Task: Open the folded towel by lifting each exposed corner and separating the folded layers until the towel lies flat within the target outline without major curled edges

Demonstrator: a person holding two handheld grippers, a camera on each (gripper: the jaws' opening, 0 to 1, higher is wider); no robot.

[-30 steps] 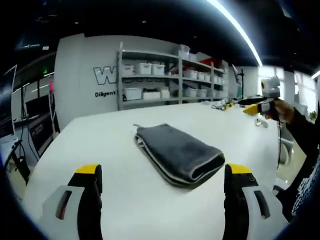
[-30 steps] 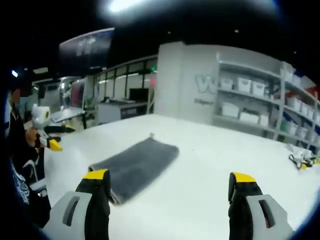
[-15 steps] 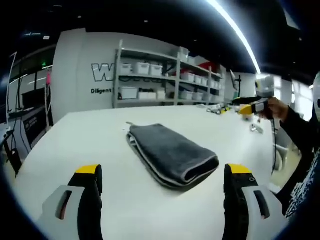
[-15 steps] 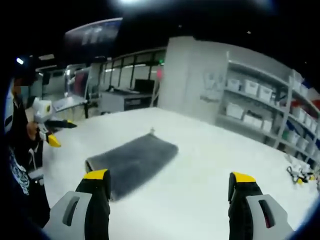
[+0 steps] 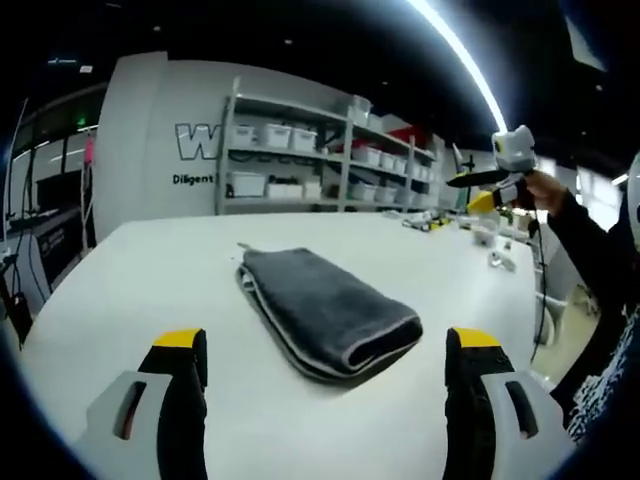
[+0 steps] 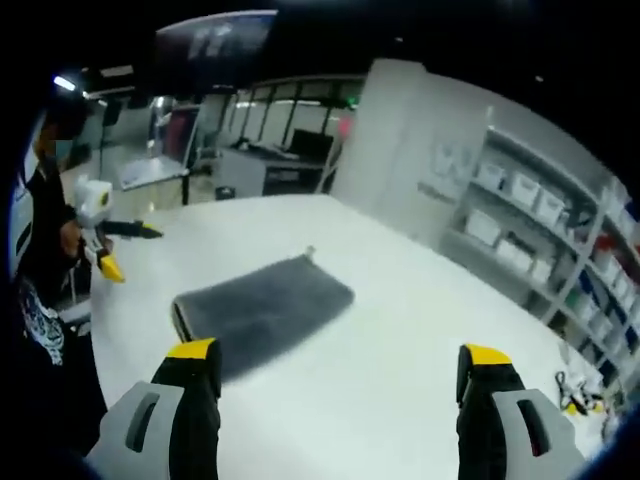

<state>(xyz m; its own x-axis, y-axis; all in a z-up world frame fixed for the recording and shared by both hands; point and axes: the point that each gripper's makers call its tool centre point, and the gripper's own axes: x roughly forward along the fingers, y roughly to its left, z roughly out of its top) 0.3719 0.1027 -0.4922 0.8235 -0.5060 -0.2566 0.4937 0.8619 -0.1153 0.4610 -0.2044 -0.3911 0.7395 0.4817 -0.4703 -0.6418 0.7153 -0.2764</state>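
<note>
Tabletop [image 5: 130,270] spreads white, smooth and bare on every side of the folded towel [image 5: 325,310], with wide free surface between the cloth and the table's rounded edges. In the left gripper view the left gripper [image 5: 325,400] hovers above the near edge, its yellow-tipped black jaws spread wide with nothing between them, the towel lying just beyond and between them. The towel is a dark grey, plush, oblong bundle with a pale trim along its stacked edges; its long axis runs away from this gripper toward the far left, the rounded fold end nearest. In the right gripper view the right gripper [image 6: 335,405] likewise stands wide apart and holds nothing, and the towel [image 6: 262,308] lies ahead to the left, its long axis crossing the view. Metal shelving [image 5: 320,165] holding pale bins stands well behind the table.
</note>
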